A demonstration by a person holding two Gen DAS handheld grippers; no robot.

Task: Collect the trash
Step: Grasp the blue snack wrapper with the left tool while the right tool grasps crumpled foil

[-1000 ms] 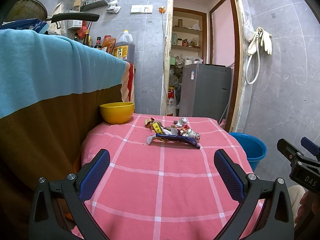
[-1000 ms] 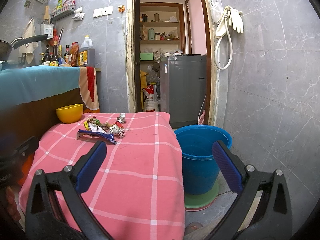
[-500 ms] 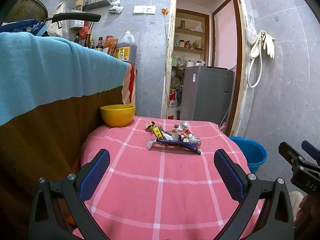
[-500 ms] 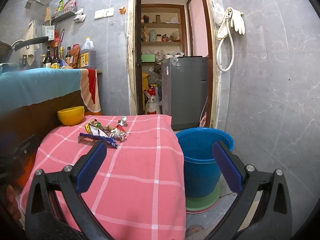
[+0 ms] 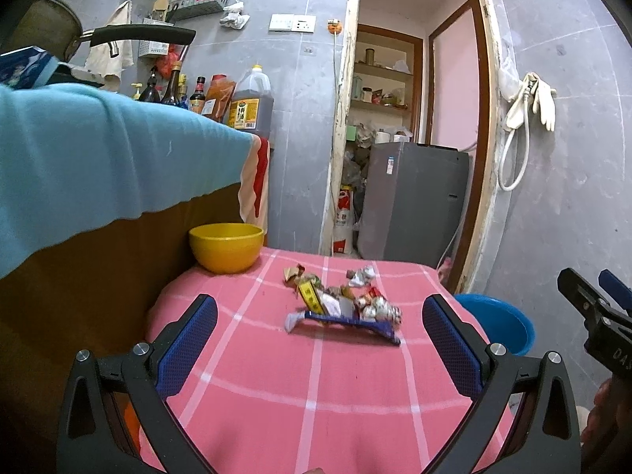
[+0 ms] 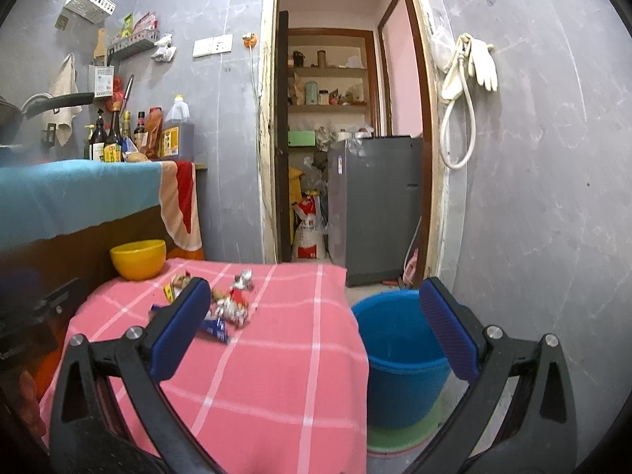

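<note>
A heap of crumpled wrappers and scraps, the trash pile (image 5: 341, 306), lies on the pink checked tablecloth (image 5: 312, 387), with a long blue wrapper (image 5: 347, 322) along its near edge. My left gripper (image 5: 319, 339) is open, its blue pads spread wide a little short of the pile. In the right wrist view the trash pile (image 6: 233, 304) sits left of centre, partly hidden behind one blue pad. My right gripper (image 6: 314, 335) is open and empty over the table's right edge. A blue bucket (image 6: 399, 355) stands on the floor beside the table.
A yellow bowl (image 5: 226, 247) rests at the table's far left corner. A counter draped in a teal cloth (image 5: 98, 158) rises on the left, with bottles and an oil jug on it. A grey appliance (image 6: 375, 205) stands in the doorway behind. The blue bucket (image 5: 497, 326) shows right of the table.
Both grippers have moved forward toward the trash pile, which looks larger and nearer. The right gripper's view has swung so its left pad now covers part of the pile. Both stay open.
</note>
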